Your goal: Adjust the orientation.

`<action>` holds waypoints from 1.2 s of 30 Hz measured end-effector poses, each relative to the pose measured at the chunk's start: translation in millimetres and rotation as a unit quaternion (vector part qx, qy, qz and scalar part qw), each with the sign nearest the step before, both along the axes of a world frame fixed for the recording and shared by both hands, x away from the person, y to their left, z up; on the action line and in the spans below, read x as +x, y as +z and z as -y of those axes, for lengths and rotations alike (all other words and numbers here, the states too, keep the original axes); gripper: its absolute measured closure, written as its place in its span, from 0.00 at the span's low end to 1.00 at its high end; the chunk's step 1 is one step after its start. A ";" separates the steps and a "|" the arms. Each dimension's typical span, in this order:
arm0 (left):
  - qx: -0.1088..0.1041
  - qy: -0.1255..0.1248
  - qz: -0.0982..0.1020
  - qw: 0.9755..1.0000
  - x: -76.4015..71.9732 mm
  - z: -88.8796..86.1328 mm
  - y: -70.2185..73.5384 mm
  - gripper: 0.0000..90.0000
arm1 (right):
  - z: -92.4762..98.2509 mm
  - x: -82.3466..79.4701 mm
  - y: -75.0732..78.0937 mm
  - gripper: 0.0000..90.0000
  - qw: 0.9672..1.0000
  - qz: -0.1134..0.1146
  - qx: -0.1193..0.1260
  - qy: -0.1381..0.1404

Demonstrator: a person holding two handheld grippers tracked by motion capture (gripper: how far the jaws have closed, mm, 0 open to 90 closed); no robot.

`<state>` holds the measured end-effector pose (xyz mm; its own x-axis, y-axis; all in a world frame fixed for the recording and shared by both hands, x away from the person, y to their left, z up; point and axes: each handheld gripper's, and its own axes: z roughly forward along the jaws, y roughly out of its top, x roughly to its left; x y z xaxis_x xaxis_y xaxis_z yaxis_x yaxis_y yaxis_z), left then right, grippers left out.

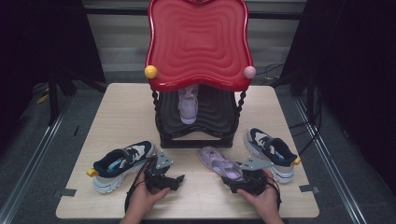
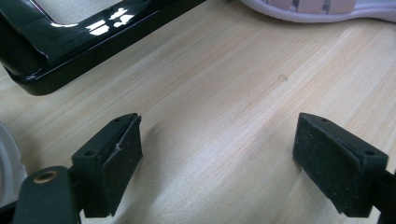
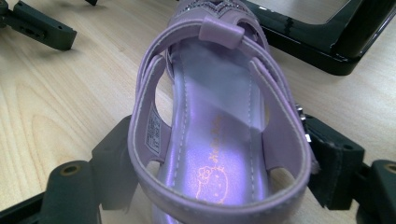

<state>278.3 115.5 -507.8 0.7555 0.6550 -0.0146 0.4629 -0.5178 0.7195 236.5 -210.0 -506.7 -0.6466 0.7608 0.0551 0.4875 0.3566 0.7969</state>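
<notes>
A lilac sandal (image 1: 217,161) lies on the wooden table (image 1: 126,112) in front of the shoe rack, toe toward the rack. My right gripper (image 1: 239,179) holds its heel. In the right gripper view the two black pads (image 3: 116,156) press against the heel strap of the sandal (image 3: 215,93) from both sides, so my right gripper (image 3: 222,151) is shut on it. My left gripper (image 1: 173,178) rests on the table left of the sandal. In the left gripper view its jaws (image 2: 219,154) stand wide open over bare wood, with nothing between them.
A matching lilac sandal (image 1: 188,106) stands on the rack's black lower shelf (image 1: 215,119), under the red top tray (image 1: 198,42). A navy and white sneaker (image 1: 123,163) lies at front left and its pair (image 1: 271,151) at right. The rack's black base (image 2: 70,51) is near my left gripper.
</notes>
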 end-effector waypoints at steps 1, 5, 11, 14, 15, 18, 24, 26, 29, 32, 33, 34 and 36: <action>-0.001 0.000 -0.001 1.000 0.0 0.1 -0.1 0.17 | -0.2 -0.1 0.0 0.25 1.000 0.000 -0.001 -0.001; 0.000 0.000 0.000 1.000 0.0 0.0 0.0 0.17 | -1.2 -1.6 0.0 0.24 1.000 0.000 -0.001 -0.001; 0.000 0.000 0.000 1.000 0.0 0.0 0.0 0.17 | -1.5 -2.8 0.1 0.22 1.000 -0.006 0.001 -0.004; 0.000 0.000 0.000 1.000 0.0 0.0 -0.1 0.17 | -1.8 -0.7 -0.1 0.22 1.000 -0.011 0.004 -0.008; 0.000 0.000 0.000 1.000 0.0 0.0 0.0 0.17 | -2.0 0.3 -0.3 0.23 1.000 -0.012 0.003 -0.009; -0.002 0.001 -0.001 1.000 -0.2 0.2 -0.1 0.17 | -4.1 1.5 -0.7 0.26 1.000 -0.016 0.000 -0.008; 0.000 0.000 0.000 1.000 0.0 0.0 0.0 0.17 | -3.3 1.6 -0.4 0.36 1.000 -0.011 -0.001 -0.002; 0.000 0.000 0.000 1.000 0.0 0.0 0.0 0.17 | -1.7 1.4 -0.4 0.39 1.000 -0.008 0.001 0.002; 0.000 0.000 0.000 1.000 0.0 0.0 0.0 0.17 | -0.8 0.8 -0.1 0.40 1.000 -0.002 0.000 0.003; -0.001 0.000 -0.001 1.000 0.0 0.0 0.0 0.17 | -1.4 -2.0 0.3 0.40 1.000 0.010 -0.007 0.006; -0.001 0.000 -0.001 1.000 -0.1 0.1 -0.1 0.17 | -1.0 -2.8 0.5 0.41 1.000 0.011 -0.007 0.005; 0.000 -0.001 0.000 1.000 0.1 0.0 0.0 0.17 | -0.4 -3.3 0.6 0.41 1.000 0.011 -0.005 0.005; 0.000 0.000 0.000 1.000 0.1 -0.1 0.0 0.17 | 0.9 -4.6 0.8 0.41 1.000 0.015 -0.001 0.004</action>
